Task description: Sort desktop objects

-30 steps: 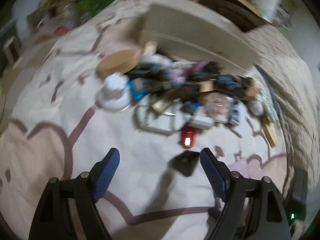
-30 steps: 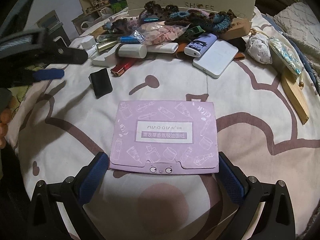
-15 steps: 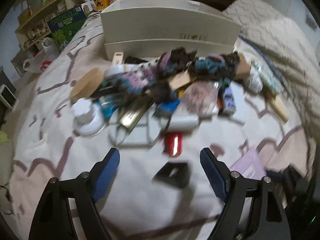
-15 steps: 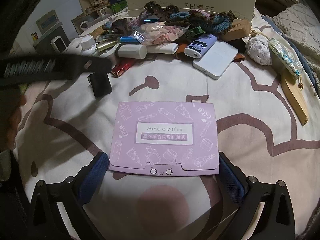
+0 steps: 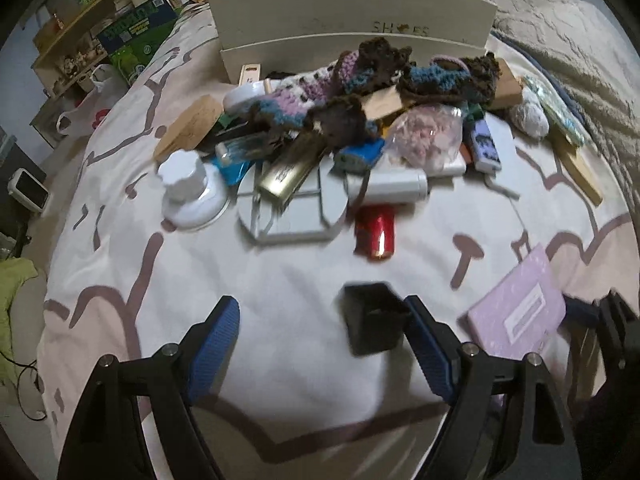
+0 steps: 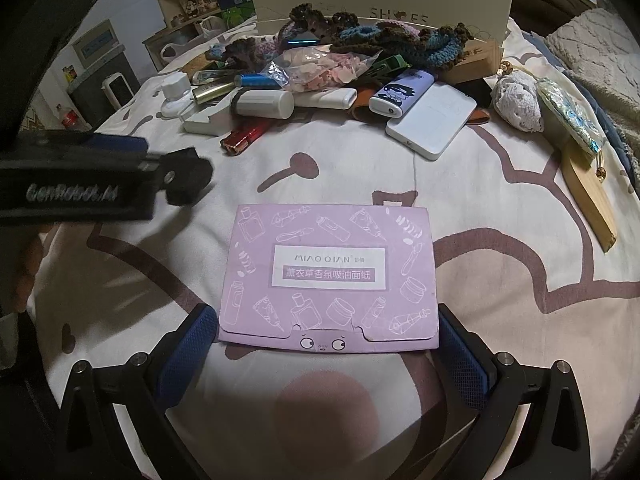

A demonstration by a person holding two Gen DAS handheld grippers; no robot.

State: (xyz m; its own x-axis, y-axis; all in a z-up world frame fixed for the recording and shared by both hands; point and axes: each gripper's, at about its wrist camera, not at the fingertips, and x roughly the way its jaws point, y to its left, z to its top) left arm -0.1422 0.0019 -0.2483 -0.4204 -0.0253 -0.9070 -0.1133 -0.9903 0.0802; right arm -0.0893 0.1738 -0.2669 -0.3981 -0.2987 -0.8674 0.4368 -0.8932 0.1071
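Observation:
A small black box [image 5: 372,322] lies on the patterned bedspread, just inside the right finger of my open left gripper [image 5: 320,336]; it also shows in the right wrist view [image 6: 188,176], partly behind the left gripper's body [image 6: 76,188]. A purple packet of blotting paper [image 6: 330,276] lies flat between the fingers of my open right gripper [image 6: 322,344], its near edge level with the fingertips; whether they touch it I cannot tell. It also shows in the left wrist view [image 5: 520,312].
A pile of small items lies further back: a red lipstick [image 5: 376,232], a white jar [image 5: 190,188], a grey tray [image 5: 296,204], crocheted pieces [image 5: 360,80], a white power bank [image 6: 432,120], a wooden comb [image 6: 588,192]. A white box [image 5: 352,16] stands behind.
My left gripper has swung round to face the pile and moved towards the black box, which now sits by its right finger. The right gripper and purple packet have not moved.

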